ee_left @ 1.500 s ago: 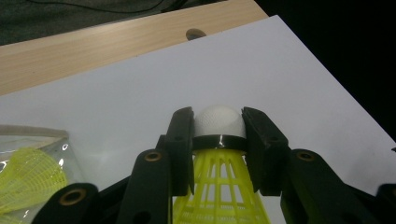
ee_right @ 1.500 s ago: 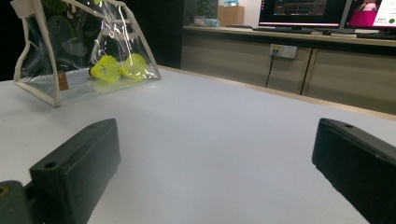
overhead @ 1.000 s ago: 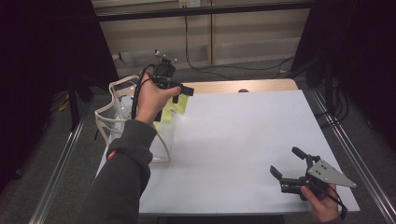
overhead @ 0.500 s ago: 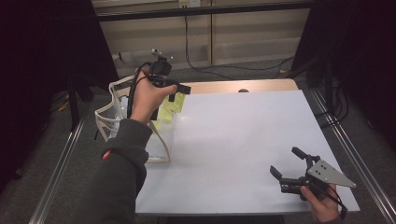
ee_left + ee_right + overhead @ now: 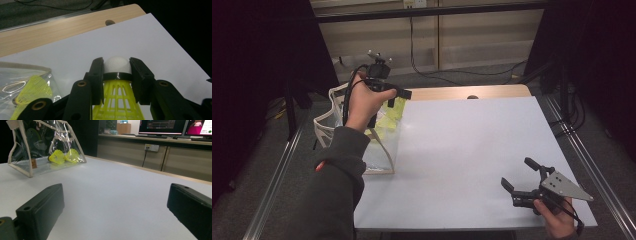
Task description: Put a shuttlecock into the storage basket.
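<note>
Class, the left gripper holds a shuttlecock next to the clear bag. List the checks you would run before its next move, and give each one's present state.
1. Left gripper has a firm hold: ok. Its jaws clamp the shuttlecock at the black band under the white cork.
2. Shuttlecock undamaged: cannot tell. Part of its yellow skirt lies behind the jaws.
3. Bag standing and within reach: ok. It stands at the table's left edge, beside the left gripper.
4. Room in the bag: ok. Two shuttlecocks lie at one end.
5. Right gripper out of the way: ok. It is open, low at the near right corner of the table.
</note>
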Action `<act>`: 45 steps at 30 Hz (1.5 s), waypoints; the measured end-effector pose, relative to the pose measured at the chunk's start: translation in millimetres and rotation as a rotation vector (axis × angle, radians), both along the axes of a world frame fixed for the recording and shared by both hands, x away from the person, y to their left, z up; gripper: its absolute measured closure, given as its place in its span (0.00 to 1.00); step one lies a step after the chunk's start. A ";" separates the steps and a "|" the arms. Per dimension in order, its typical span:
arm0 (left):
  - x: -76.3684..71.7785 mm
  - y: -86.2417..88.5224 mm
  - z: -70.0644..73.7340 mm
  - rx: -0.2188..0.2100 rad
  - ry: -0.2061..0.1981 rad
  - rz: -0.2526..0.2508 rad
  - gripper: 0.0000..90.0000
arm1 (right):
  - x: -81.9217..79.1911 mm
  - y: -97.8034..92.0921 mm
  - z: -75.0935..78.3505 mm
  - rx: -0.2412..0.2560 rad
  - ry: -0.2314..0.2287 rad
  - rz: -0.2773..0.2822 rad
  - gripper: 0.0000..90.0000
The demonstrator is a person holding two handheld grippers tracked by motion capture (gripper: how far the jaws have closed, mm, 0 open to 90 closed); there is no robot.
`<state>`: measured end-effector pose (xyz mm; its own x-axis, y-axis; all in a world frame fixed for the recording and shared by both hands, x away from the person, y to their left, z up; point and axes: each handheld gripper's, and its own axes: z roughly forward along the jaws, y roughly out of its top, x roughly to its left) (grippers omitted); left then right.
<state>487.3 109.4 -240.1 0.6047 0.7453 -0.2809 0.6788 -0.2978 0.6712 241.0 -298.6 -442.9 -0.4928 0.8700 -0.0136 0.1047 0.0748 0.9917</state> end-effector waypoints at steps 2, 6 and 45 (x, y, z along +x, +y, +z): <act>-0.3 0.9 0.9 0.001 0.001 0.000 0.72 | 0.0 0.0 0.0 -0.001 0.001 -0.002 0.01; -0.5 2.8 2.5 0.001 0.000 0.002 0.72 | 0.0 0.0 0.0 0.000 0.000 0.000 0.01; -3.9 30.7 23.5 0.014 -0.020 0.035 0.72 | -0.3 0.2 0.3 -0.001 -0.001 -0.002 0.01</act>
<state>483.4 140.1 -216.6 0.5837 0.7696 -0.2589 0.6756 -0.2835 0.6805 240.7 -298.4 -442.6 -0.4912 0.8709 -0.0150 0.1037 0.0755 0.9917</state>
